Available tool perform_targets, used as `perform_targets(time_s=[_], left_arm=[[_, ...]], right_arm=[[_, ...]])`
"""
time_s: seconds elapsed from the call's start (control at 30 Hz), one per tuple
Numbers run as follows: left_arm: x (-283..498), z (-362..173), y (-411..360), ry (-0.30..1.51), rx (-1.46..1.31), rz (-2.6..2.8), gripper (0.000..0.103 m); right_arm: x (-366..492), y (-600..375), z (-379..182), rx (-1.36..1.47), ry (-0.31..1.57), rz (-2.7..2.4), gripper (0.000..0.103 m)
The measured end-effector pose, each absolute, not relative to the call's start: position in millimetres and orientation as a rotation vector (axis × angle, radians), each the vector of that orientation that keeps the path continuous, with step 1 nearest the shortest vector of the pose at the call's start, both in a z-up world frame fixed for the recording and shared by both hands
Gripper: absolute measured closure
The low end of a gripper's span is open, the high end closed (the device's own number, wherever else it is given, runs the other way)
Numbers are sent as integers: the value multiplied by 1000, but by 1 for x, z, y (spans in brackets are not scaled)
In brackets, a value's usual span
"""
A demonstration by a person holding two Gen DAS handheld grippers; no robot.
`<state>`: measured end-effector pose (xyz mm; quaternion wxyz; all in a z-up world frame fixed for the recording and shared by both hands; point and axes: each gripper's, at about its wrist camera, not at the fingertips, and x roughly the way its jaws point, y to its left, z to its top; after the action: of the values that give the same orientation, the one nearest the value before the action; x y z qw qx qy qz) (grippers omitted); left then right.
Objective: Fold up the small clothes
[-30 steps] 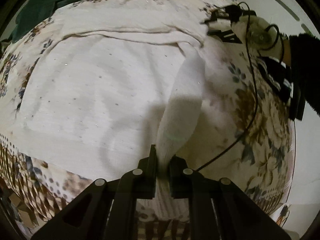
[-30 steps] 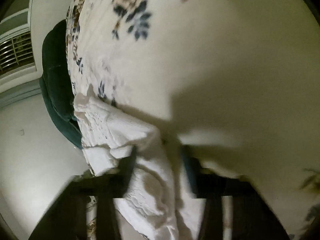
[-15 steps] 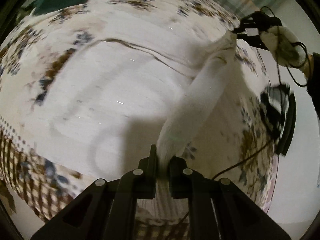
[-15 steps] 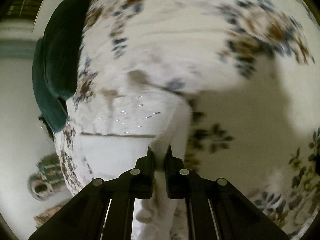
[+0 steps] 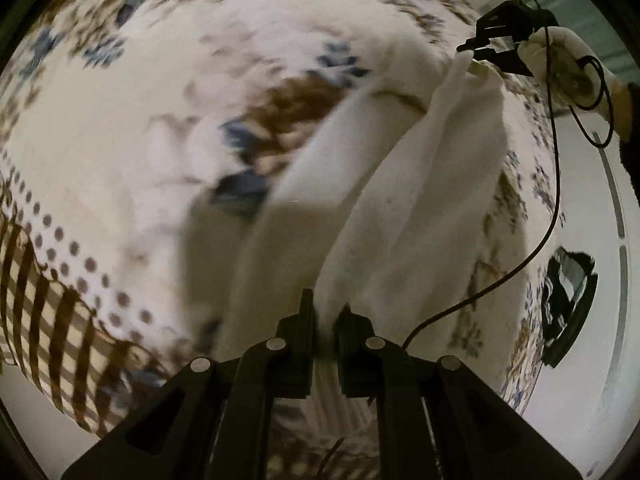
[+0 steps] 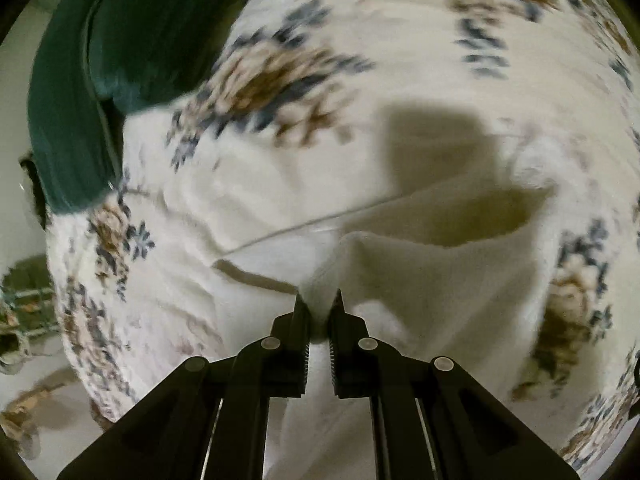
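Gripping a white garment (image 5: 420, 208) at two points, we hold it lifted over a floral bedspread (image 5: 100, 152), both views smeared by motion blur. Our left gripper (image 5: 325, 316) has its fingers drawn nearly together on a bunched fold of the cloth, which rises from the jaws in a broad band toward the far right corner of the bed. There, in the left wrist view, our right gripper (image 5: 476, 50) pinches the other end of the cloth, a white-gloved hand (image 5: 568, 68) behind it and a black cable (image 5: 554, 184) looping down across the bedspread. In the right wrist view, our right gripper (image 6: 319, 312) shows its fingers close together with a ridge of the white garment (image 6: 432, 280) caught between the serrated pads (image 6: 306, 354); the cloth fans out from the tips to both sides, one layer folded over another with a straight hem line running across it, and it throws a dark shadow on the bedspread (image 6: 280, 76) beyond. A dark green cloth (image 6: 92, 80) lies at the far left corner of the bed in that view, touching the bedspread's edge. Along the near left edge in the left wrist view we see a checked brown-and-cream border (image 5: 44, 304) with a row of dots. A dark object (image 5: 568, 304) sits off the bed's right edge; we cannot tell what it is.
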<state>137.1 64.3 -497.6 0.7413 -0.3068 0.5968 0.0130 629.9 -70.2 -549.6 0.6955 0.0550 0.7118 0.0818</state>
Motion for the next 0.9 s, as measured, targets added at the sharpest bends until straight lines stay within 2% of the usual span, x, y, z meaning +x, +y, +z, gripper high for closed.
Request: perform_targets(time_s=[0.23, 0.3, 0.37, 0.43, 0.5, 0.57, 0.7, 0.83, 0.9], left_arm=[[132, -530, 86, 1371, -742, -17, 94], [132, -540, 91, 1399, -780, -33, 87], [127, -548, 102, 1430, -824, -36, 75], [117, -547, 115, 1436, -871, -58, 65], [107, -542, 127, 1444, -874, -56, 55], [100, -536, 140, 1447, -878, -56, 53], [98, -528, 152, 1438, -858, -27, 52], [114, -529, 135, 1439, -784, -17, 52], [121, -530, 123, 1455, -719, -21, 52]], right_arm=[[619, -19, -584, 11, 1597, 128, 95], [618, -19, -590, 26, 1608, 122, 92], [616, -27, -588, 88, 1624, 146, 87], [606, -40, -581, 193, 1643, 194, 76], [586, -59, -569, 269, 1663, 241, 60], [548, -83, -551, 278, 1648, 282, 53], [461, -131, -541, 212, 1653, 264, 51], [345, -180, -571, 227, 1765, 181, 51], [283, -203, -599, 362, 1861, 153, 51]])
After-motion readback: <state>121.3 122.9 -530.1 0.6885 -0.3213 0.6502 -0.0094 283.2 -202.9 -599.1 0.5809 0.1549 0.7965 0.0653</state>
